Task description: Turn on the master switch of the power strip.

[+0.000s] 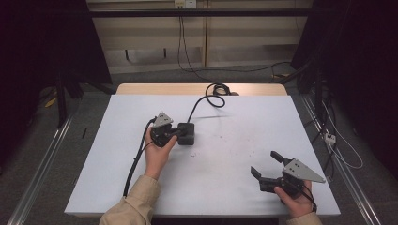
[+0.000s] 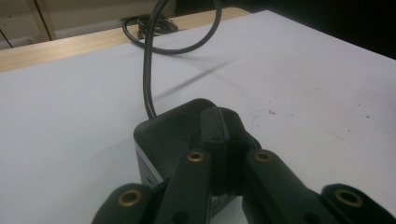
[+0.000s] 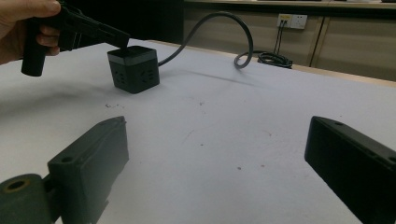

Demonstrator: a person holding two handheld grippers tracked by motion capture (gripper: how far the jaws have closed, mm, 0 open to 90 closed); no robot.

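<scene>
Socket cube (image 1: 186, 133), black with a grey band and outlets on its side faces, standing on the white bench (image 1: 117, 187) left of centre, well clear of every edge. Its black cord (image 1: 206, 99) leaves the far side, arches up off the surface and ends in a loose coil at the far rim, where a strip of bare wood shows.

Left gripper (image 1: 174, 133): fingers (image 2: 219, 135) pressed together with nothing between them, tips resting on or just over the cube's top face; whether they actually press down cannot be told. From the right gripper view the same gripper (image 3: 122, 41) slants down onto the cube's near top edge.

Right gripper (image 1: 266, 165): idle near the front right corner of the bench, fingers (image 3: 88, 161) wide apart and empty, well apart from the cube.

Progress, as a judgement: the work looks to be at an early contact stage. The cube is touched but not grasped, and no plug or other object lies nearby, so any lifting, turning or shifting of it remains to be done.

Room for moving: open surface lies all round the cube, widest toward the right and the front. The raised cord limits travel away from the coil and could drag or tip the cube. The right hand sits close to the front and right edges.
</scene>
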